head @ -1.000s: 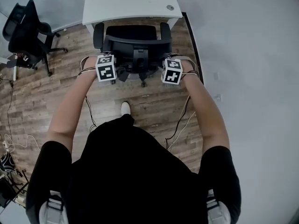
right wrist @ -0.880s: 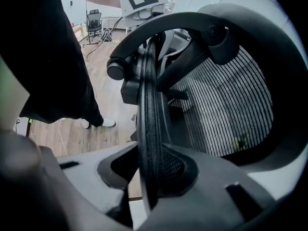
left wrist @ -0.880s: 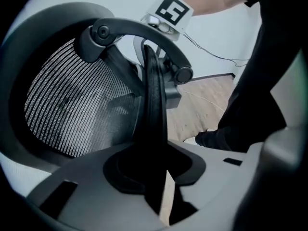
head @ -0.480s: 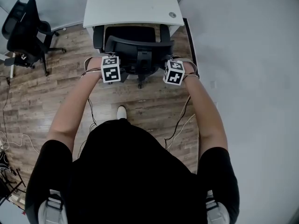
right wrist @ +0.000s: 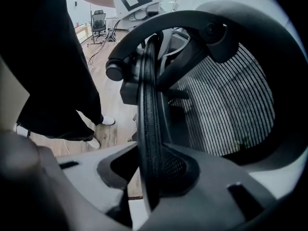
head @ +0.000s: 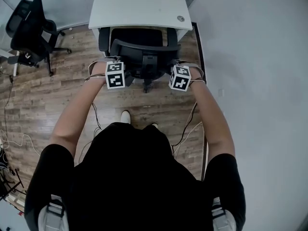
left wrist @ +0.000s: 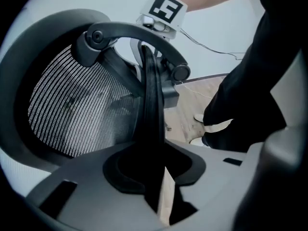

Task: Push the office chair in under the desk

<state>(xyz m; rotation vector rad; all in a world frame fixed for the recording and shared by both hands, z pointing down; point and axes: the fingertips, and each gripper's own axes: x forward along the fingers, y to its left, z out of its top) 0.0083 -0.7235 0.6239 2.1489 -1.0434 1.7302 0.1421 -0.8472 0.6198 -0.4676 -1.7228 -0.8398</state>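
- Here, in the head view, a person in a black top stands on a wooden floor (head: 48,95) with both bare arms stretched forward; a white shoe (head: 125,116) shows just beyond the torso
- The office chair (head: 144,49), black with a mesh back, stands straight ahead and faces a white desk (head: 139,6); the front of its seat is tucked under the desk's near edge, while the armrests and backrest stand clear on the person's side
- The left gripper (left wrist: 159,177) is clamped on the backrest's left edge; in the left gripper view the dark rim runs upright between the two jaws, with the pads closed against it
- The right gripper (right wrist: 149,177) grips the backrest's right edge; in the right gripper view the mesh-covered rim sits between the jaws, pressed by the pads
- Each gripper carries a marker cube (head: 114,74); thin cables (head: 185,129) trail from the wrists down to the floor
- A second chair (head: 29,28), also black, stands well apart at the head view's upper left
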